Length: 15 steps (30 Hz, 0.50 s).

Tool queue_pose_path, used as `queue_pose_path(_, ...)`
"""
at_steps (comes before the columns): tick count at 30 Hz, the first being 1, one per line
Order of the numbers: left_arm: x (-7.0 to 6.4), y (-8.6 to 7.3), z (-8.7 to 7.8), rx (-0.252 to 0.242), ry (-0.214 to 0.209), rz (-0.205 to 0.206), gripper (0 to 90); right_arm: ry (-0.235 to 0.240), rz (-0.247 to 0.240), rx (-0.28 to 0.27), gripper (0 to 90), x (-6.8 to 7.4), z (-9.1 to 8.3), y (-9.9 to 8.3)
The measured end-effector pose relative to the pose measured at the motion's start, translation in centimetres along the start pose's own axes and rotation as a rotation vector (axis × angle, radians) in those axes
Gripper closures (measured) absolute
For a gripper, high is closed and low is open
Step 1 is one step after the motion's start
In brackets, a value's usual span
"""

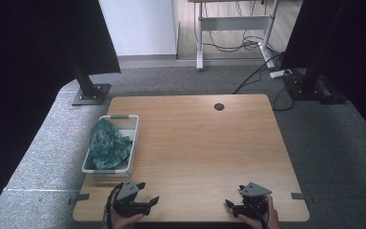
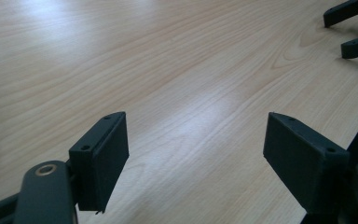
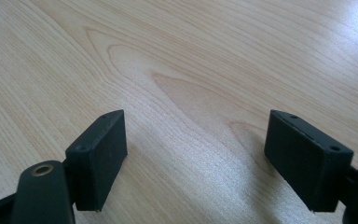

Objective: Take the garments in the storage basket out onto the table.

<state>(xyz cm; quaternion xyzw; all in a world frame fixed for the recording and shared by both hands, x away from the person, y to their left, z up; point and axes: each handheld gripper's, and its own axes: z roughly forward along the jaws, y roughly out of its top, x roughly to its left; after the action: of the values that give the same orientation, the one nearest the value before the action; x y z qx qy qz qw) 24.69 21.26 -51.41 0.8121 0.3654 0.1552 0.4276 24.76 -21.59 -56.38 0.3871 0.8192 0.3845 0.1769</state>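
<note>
In the left gripper view the two black fingers point(image 2: 100, 161) stand wide apart, and between them there is nothing, just bare wood of the table point(image 2: 177, 93). In the right gripper view the fingers point(image 3: 98, 156) are spread in the same wide way and also hold nothing; their tips are low over the wood grain, but I cannot tell if they touch it. From the high view, the left gripper point(image 1: 148, 192) lies at the near edge of the table, held by the person's left hand point(image 1: 124, 220), and its jaws point to the right. The right gripper point(image 1: 234, 195) is at the near edge too, well apart from the left one, in the right hand point(image 1: 259, 217). The nearest thing is a white basket point(image 1: 124, 118) at the left edge of the table, just beyond the left gripper. A crumpled teal cloth point(image 1: 106, 145) with a pattern lies inside it. Neither gripper touches the basket or the cloth.
</note>
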Motion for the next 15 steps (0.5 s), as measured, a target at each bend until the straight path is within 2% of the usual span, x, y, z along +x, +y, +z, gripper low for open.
queue_pose_path(7,2.0,0.5,-0.9,-0.015,-0.002,-0.005,21.7,-0.003,0.002,-0.001,20.6,0.0,0.0,0.0)
queue_pose_path(9,2.5,0.7,-1.1,-0.012,0.019,-0.002,21.7,-0.004,0.002,-0.001,20.6,0.0,0.0,0.0)
queue_pose_path(15,3.8,1.2,-1.8,-0.016,0.039,-0.007,22.3,-0.004,0.003,-0.002,20.6,0.0,0.0,0.0)
